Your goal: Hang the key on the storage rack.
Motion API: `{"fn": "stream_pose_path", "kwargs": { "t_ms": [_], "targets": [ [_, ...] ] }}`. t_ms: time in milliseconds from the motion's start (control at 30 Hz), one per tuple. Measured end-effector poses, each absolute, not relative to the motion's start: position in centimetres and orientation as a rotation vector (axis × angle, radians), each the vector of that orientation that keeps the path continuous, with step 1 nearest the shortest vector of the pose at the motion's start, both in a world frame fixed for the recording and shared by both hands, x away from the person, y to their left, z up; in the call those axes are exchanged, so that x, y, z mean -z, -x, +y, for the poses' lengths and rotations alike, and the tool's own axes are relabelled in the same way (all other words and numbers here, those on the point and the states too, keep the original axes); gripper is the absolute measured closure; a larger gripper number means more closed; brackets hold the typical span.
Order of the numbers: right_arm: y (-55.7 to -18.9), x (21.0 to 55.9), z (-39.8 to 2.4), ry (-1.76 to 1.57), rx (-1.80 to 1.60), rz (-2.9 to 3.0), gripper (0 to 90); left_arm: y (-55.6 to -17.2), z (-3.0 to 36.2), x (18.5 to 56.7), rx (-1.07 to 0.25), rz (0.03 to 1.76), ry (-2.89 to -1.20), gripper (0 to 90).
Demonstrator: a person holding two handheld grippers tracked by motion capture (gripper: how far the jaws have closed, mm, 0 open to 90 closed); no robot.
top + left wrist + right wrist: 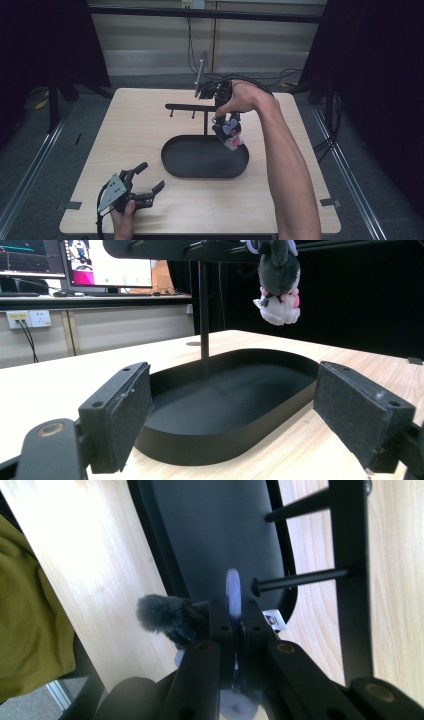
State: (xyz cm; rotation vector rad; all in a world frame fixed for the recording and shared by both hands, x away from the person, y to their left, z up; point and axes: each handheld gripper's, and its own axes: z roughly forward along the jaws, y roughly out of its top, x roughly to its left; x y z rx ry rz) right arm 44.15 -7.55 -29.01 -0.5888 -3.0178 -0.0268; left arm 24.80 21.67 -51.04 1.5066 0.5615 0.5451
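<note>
One small plush toy (229,131), dark grey on top with white and pink patches lower down, hangs by a pale lilac ring (233,593) above the right end of the oval black tray (172,161). The right tongs (234,611) are pressed together on that ring, pinching it, with a tuft of grey fur bulging out beside the jaws and a little white label (274,619) peeking out on the other side. Just beside the ring sits the knobbed tip of one black peg (300,580); a second peg (297,509) juts out farther along the same crossbar (186,106). Two pegs counted, one upright post (204,310) rising from the tray, one tray. The crossbar and its pegs crowd the space right by the ring.

From the left gripper view the toy dangles clear of the tray floor, under the bar. The left tongs (146,182) rest low at the near left of the table (130,130), well apart from the toy, jaws spread wide with nothing between the pads (125,410). Behind the table, monitors (112,262) glow on a desk.
</note>
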Motion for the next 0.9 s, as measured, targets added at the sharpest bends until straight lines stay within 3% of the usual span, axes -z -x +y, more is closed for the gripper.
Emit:
{"fn": "stream_pose_path", "kwargs": {
  "t_ms": [900],
  "targets": [
    [-45.6,30.2,-8.0,0.646,0.007,-3.052,87.0,-24.8,21.7,51.0,-0.542,0.556,-1.511,15.5]
  ]
}}
